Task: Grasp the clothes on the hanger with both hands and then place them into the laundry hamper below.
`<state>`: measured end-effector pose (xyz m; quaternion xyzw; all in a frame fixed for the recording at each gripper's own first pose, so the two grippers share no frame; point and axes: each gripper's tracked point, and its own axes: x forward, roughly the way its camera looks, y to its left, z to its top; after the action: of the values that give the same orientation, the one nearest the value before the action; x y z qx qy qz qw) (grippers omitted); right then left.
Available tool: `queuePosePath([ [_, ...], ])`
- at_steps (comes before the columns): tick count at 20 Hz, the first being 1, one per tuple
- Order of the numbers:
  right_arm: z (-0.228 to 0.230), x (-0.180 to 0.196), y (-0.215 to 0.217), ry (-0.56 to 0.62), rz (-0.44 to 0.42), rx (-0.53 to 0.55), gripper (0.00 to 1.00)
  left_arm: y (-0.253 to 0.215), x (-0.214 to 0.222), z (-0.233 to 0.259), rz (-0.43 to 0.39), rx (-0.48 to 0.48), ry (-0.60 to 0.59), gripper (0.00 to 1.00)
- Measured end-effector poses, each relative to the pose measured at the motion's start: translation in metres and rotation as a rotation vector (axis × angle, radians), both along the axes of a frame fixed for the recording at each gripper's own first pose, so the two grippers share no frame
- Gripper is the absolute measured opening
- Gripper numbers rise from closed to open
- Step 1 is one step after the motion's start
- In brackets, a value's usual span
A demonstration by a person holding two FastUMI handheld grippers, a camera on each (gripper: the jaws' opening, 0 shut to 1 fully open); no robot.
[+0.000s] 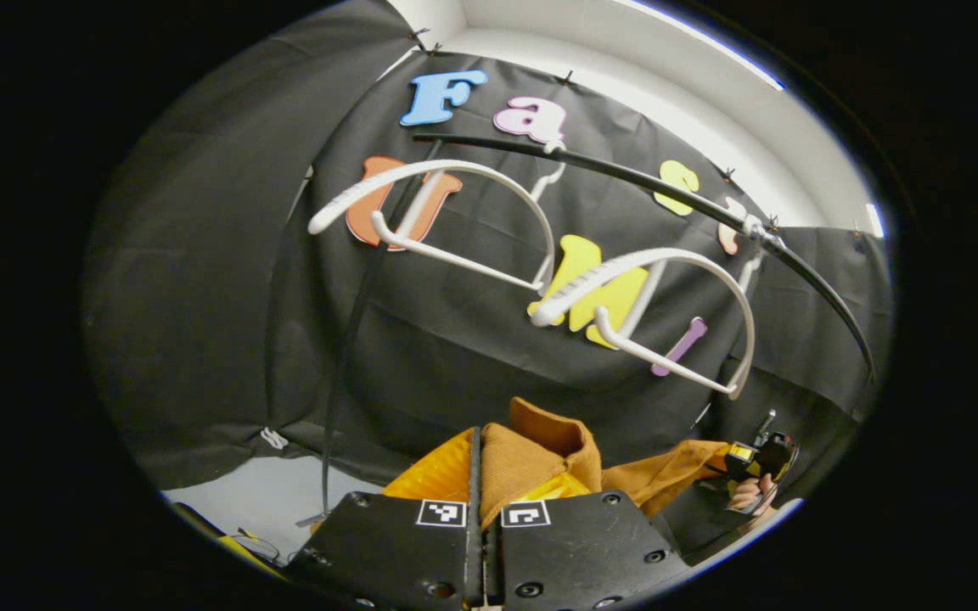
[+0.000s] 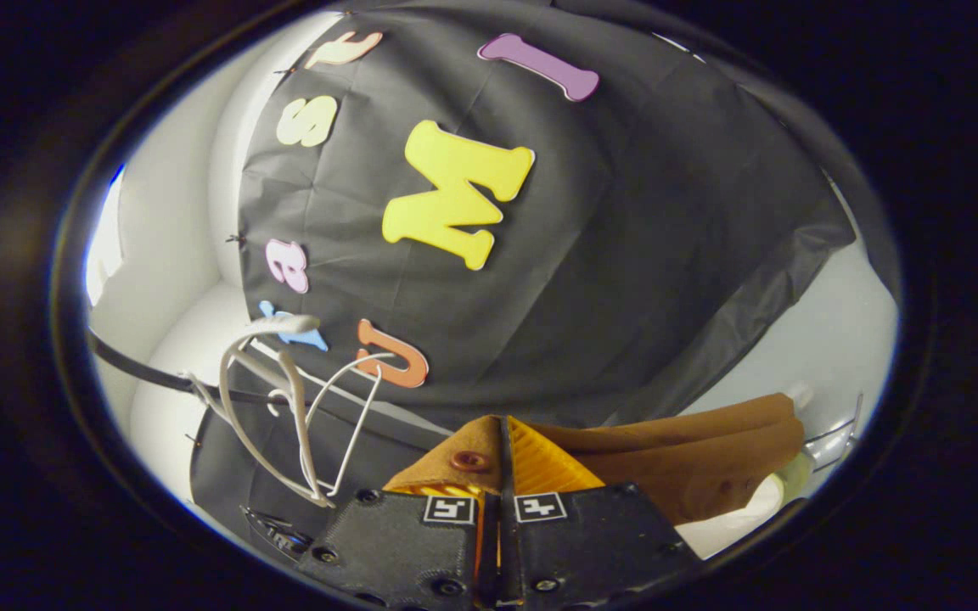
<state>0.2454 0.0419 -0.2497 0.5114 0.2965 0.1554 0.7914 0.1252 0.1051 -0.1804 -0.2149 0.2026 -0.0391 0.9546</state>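
Brown cloth sits right at the lens in both views: the garment [image 1: 531,462] is pinched in the left hand-held gripper [image 1: 482,509], fingers together on the fold near the collar. Right hand-held gripper [image 2: 496,501] is likewise clamped on the same garment [image 2: 676,462], at an edge with a button on it, fabric trailing off to its right.

Both white hangers [image 1: 455,225] on the black rail [image 1: 667,191] are bare (nothing draped on either), so the garment looks to be already off and carried between the two grips. In the left gripper view the other hand-held gripper and the hand holding it [image 1: 752,492] are off to the lower right, with cloth stretched toward them, so the long axis of the garment runs roughly grip to grip.

Hangers sit above and behind the left grip; in the right gripper view they're low left [image 2: 285,407].

Hamper: can't place it for sure. A pale rim at the right gripper view's lower right edge [image 2: 782,492] may be it, just under the cloth. If so, the right hand is nearer, and the move is a lowering of both ends together, then a release.
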Motion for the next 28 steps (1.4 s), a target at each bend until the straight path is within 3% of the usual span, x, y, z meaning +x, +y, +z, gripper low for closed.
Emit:
queuePosePath([
  [11,0.037,-0.083,0.069,-0.065,0.193,0.025,0.04,-0.085,-0.031,0.066,-0.211,-0.001,-0.133,0.01],
  [19,0.080,-0.124,0.117,-0.136,0.322,0.052,0.04,-0.129,-0.039,0.099,-0.305,-0.035,-0.190,0.01],
  [20,0.083,-0.128,0.123,-0.138,0.343,0.044,0.00,-0.132,-0.038,0.101,-0.315,-0.036,-0.193,0.01],
  [22,0.080,-0.136,0.133,-0.139,0.376,0.030,0.04,-0.137,-0.039,0.099,-0.330,-0.037,-0.192,0.01],
  [28,0.043,-0.146,0.135,-0.064,0.381,0.013,0.04,-0.148,-0.047,0.058,-0.349,-0.087,-0.096,0.01],
])
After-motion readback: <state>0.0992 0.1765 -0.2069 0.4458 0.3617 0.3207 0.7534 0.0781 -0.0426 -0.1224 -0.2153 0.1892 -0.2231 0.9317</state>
